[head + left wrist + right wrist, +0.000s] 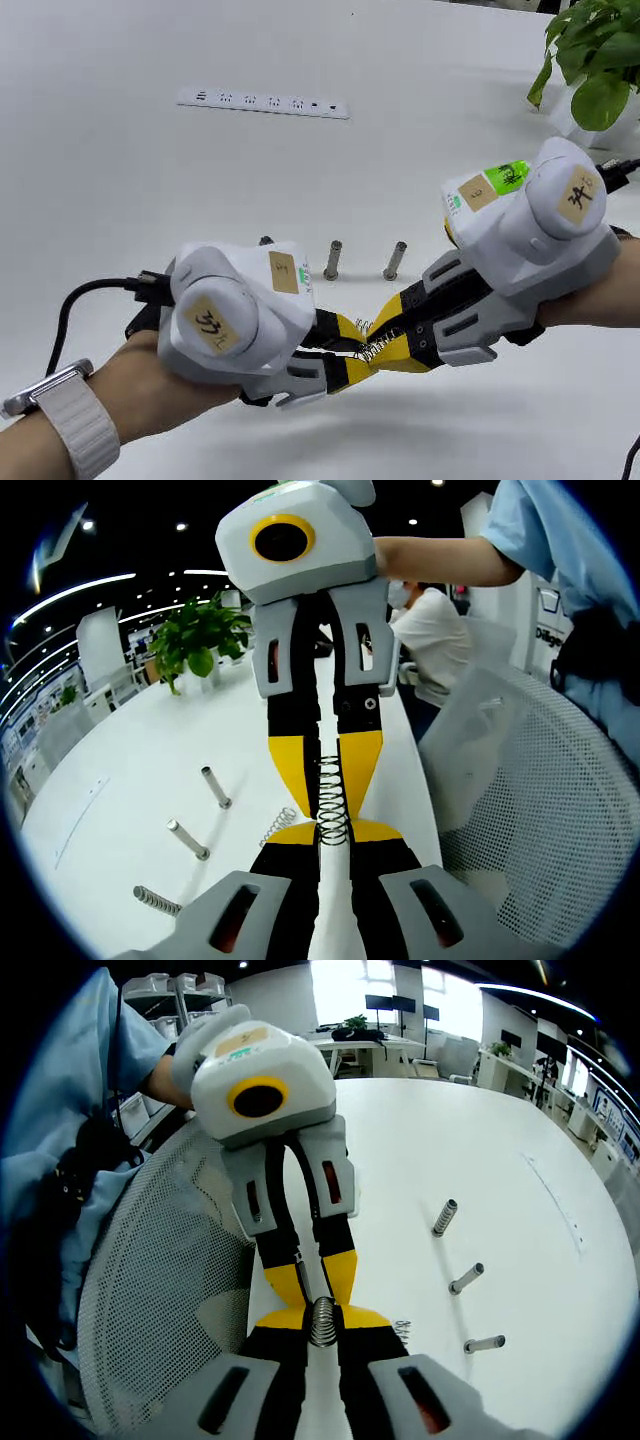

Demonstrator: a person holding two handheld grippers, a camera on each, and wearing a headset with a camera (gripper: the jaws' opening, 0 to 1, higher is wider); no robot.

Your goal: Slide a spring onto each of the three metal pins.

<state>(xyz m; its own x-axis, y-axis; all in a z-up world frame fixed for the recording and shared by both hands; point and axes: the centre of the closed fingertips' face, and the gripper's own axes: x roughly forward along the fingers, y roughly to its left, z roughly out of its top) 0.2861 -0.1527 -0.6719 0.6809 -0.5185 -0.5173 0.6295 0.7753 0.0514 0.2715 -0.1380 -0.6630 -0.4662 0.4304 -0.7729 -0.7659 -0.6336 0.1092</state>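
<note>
Three metal pins stand upright on the white table (120,200). The left pin (265,241) pokes out behind my left gripper; it carries a spring (158,901), (444,1218). The middle pin (333,260) and the right pin (395,261) are bare. My left gripper (352,366) and right gripper (385,338) meet tip to tip in front of the pins. A spring (331,795) is pinched between them, lying along the right gripper's fingers (295,770) with its end (320,1322) at the tips. Both are shut on it. Another spring (278,825) lies loose on the table.
A white power strip (263,102) lies at the far side of the table. A potted plant (590,60) stands at the back right corner. A white mesh chair (530,780) is beside the table's near edge.
</note>
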